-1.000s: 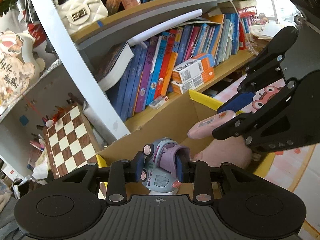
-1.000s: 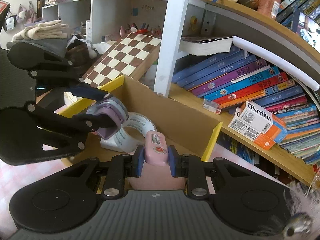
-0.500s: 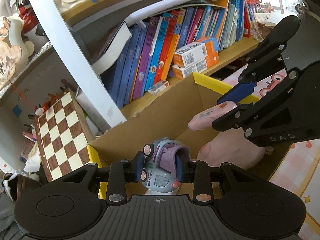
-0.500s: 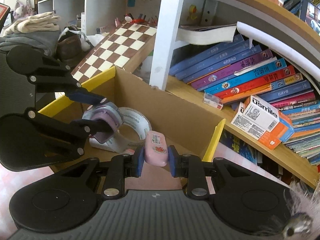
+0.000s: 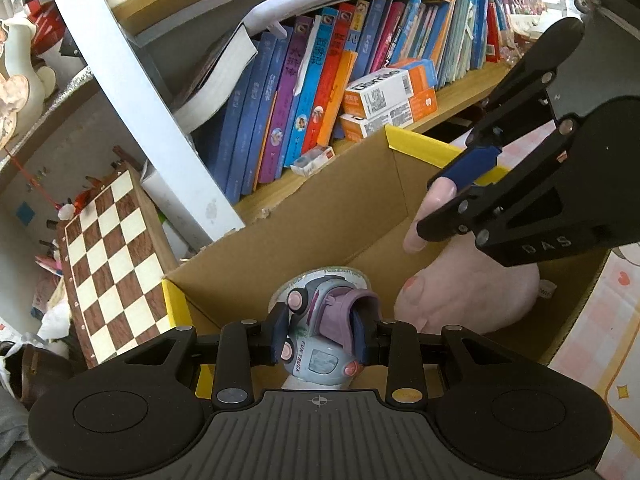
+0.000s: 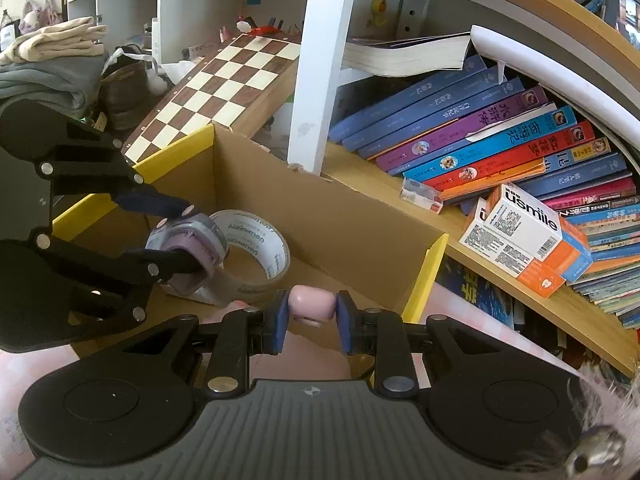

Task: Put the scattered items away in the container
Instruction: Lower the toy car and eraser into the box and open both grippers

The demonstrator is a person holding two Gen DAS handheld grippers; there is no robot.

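Both hand-held grippers have sunk lower over the cardboard box (image 5: 352, 204) since a second ago, and the bookshelf has slid up in both views. Nearest in the left wrist view, the left hand-held gripper (image 5: 320, 334) is clamped narrowly on a small grey and purple toy truck (image 5: 324, 320) (its side reads FUN TRUCK), held just above a roll of clear tape (image 6: 256, 256) that lies on the box floor near the left wall. Beside it, toward the right wall, a pink plush toy (image 5: 468, 292) rests inside the box. The right hand-held gripper (image 6: 310, 316) is closed tight on a small pink oblong thing (image 6: 310, 304), held over the box's open top, above the plush toy. Behind the box's far wall, a chessboard (image 5: 112, 256) leans at the left. Farther back, a white post (image 6: 320, 60) stands before a wooden bookshelf (image 6: 496, 276) carrying a row of slanted books (image 5: 304, 96) and an orange and white carton (image 6: 528, 236).
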